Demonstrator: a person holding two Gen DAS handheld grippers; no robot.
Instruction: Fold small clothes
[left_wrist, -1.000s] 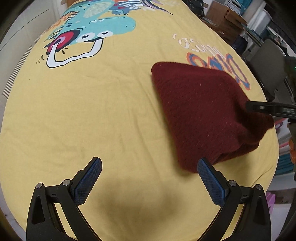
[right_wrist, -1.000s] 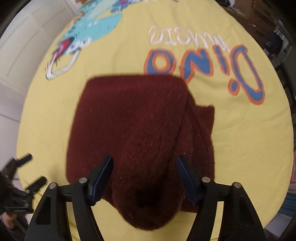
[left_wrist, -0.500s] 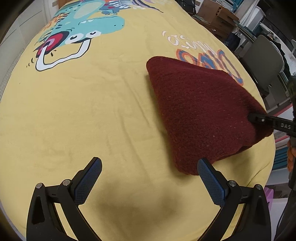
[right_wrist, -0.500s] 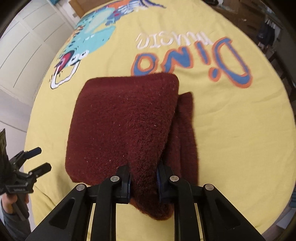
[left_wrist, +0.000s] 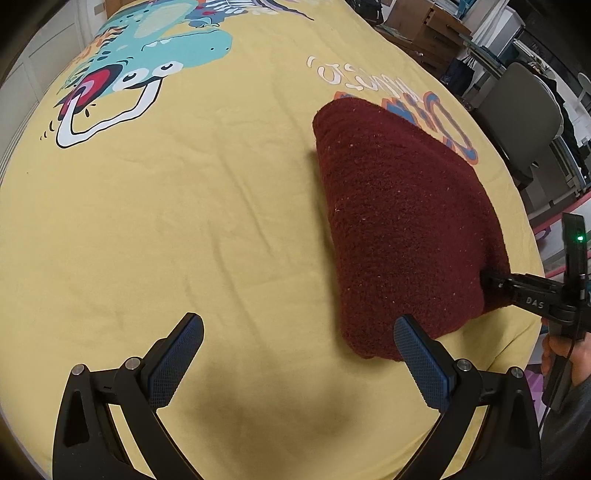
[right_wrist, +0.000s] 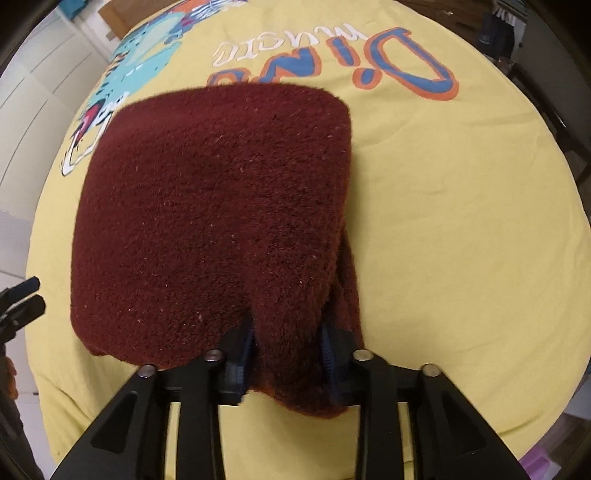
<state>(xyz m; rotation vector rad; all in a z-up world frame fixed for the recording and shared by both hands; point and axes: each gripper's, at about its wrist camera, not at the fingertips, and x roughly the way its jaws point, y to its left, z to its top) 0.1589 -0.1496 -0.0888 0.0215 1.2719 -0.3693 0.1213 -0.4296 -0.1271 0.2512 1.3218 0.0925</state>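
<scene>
A folded dark red fleece garment lies on a yellow sheet with a dinosaur print. In the right wrist view the garment fills the middle. My right gripper is shut on the garment's near edge, with fabric bunched between its blue pads, and lifts that edge a little. It shows in the left wrist view at the garment's right end. My left gripper is open and empty, above the sheet just left of the garment's near corner.
The sheet's front edge runs close under both grippers. A grey chair and cardboard boxes stand beyond the sheet's right side. White cabinet doors lie to the left.
My right gripper closed on the garment's near edge and has drawn it up and toward me. My left gripper stayed open and drifted slightly.
</scene>
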